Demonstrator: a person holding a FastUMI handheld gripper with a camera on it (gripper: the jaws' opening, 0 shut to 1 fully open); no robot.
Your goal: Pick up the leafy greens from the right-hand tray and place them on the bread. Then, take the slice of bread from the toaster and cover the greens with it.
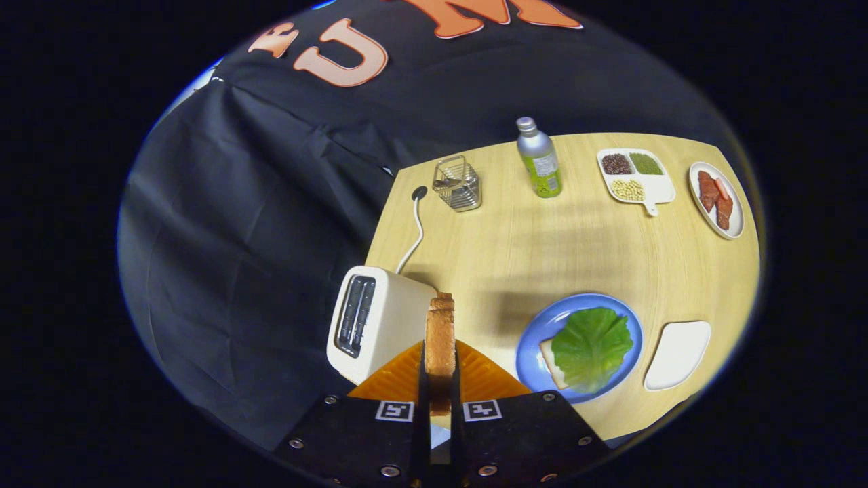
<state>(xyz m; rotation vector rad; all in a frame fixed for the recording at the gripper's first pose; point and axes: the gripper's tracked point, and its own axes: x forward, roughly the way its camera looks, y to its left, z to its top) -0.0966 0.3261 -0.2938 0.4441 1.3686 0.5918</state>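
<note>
My gripper is shut on a toasted slice of bread, held on edge between both fingers, high above the table. Just left of it below stands the white toaster, its slots dark. To the right lies a blue plate with a slice of bread on it, mostly covered by a green lettuce leaf. Right of the plate sits a white tray.
At the table's far side stand a wire basket, a metal bottle, a white divided dish of beans and grains, and a small plate with sliced meat. The toaster's cord runs back toward the wall.
</note>
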